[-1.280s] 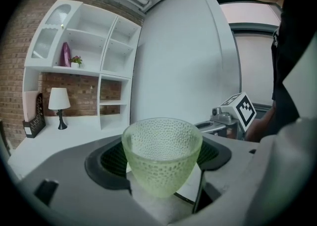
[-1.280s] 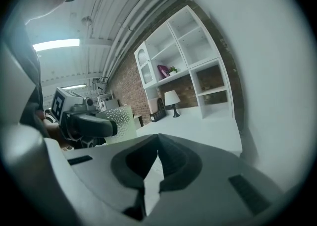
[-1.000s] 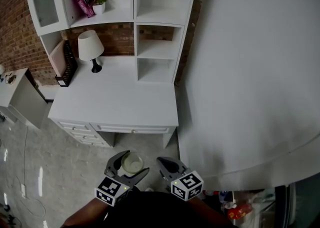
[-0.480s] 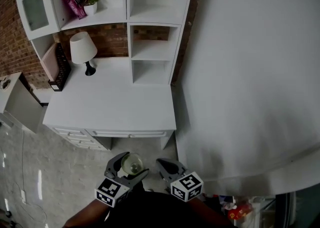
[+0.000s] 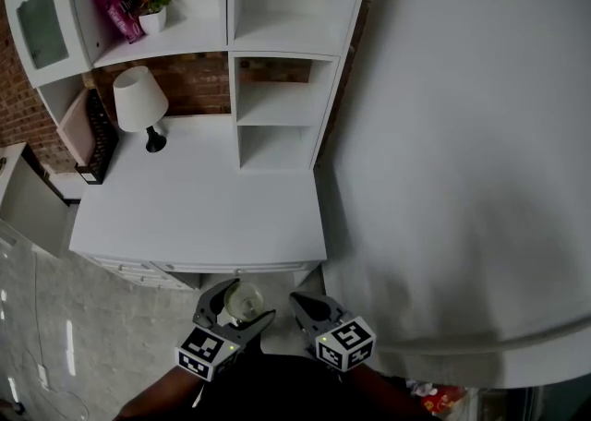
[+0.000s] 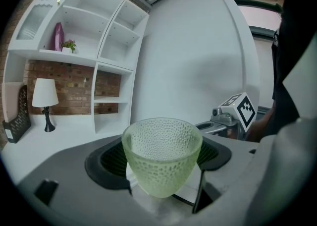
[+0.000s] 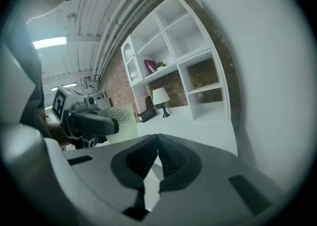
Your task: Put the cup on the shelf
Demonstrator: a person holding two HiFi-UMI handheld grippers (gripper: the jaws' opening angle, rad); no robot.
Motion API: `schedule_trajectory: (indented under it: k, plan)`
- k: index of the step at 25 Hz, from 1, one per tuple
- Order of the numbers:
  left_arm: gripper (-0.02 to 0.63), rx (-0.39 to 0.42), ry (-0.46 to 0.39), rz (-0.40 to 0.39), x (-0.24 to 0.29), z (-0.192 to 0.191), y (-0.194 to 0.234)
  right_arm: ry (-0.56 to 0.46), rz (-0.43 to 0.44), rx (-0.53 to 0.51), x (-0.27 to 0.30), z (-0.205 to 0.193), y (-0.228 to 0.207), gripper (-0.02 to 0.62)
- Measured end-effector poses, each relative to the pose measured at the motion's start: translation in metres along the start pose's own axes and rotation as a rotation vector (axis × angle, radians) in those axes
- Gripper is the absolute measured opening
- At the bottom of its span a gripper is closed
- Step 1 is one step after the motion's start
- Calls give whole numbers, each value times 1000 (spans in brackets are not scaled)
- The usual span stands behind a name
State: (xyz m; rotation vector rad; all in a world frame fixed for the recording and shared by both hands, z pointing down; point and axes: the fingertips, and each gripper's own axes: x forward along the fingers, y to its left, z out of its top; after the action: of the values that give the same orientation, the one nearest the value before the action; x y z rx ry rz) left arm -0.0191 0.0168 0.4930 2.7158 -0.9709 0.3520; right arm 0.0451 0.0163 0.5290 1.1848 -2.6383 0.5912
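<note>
**Cup** (image 6: 161, 156): pale green, dimpled, translucent, upright with its mouth up. Nothing is visible inside it. It is clamped between the jaws of the left gripper (image 5: 236, 306), whose pads bear on its lower wall from both sides. It is held in the air, short of the front edge of the white desk (image 5: 199, 211) and over the floor. It rests on no surface.

**Right gripper** (image 7: 158, 140): jaws pressed together with nothing between them. It is carried just beside the left gripper.

**Shelf unit** (image 5: 282, 41): stands along the desk's back edge, toward the back right corner. Its two small open compartments, one above the other, are bare, as is the taller bay over them. The upper left bay holds a potted plant (image 5: 153, 11) and a pink item (image 5: 114, 4). A lamp (image 5: 139, 102) stands near the desk's back left corner, with a black rack (image 5: 95, 135) at the left edge.

**Assessment:** the grasp looks complete, and the step in hand appears to be the carry toward the shelf. Placement is not yet begun. The next move calls for reaching forward across the desk and raising the cup to a bare compartment. The cup should be kept level, brought clear of the dividers and set down flat before the jaws part.
</note>
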Motion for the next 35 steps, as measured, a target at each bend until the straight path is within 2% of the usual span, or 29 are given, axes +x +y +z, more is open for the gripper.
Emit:
schedule_trajectory:
  k: [8, 19, 29, 35]
  plan:
    - [390, 22, -16, -17, 33, 37, 72, -10, -26, -24, 60, 47, -32, 5]
    - [390, 39, -18, -70, 69, 65, 159, -21, -102, -23, 135, 93, -74, 5]
    - [390, 59, -16, -111, 90, 76, 217, -54, -140, -56, 187, 131, -96, 5]
    - [390, 50, -11, -132, 99, 77, 228, -45, -155, -41, 197, 136, -103, 5]
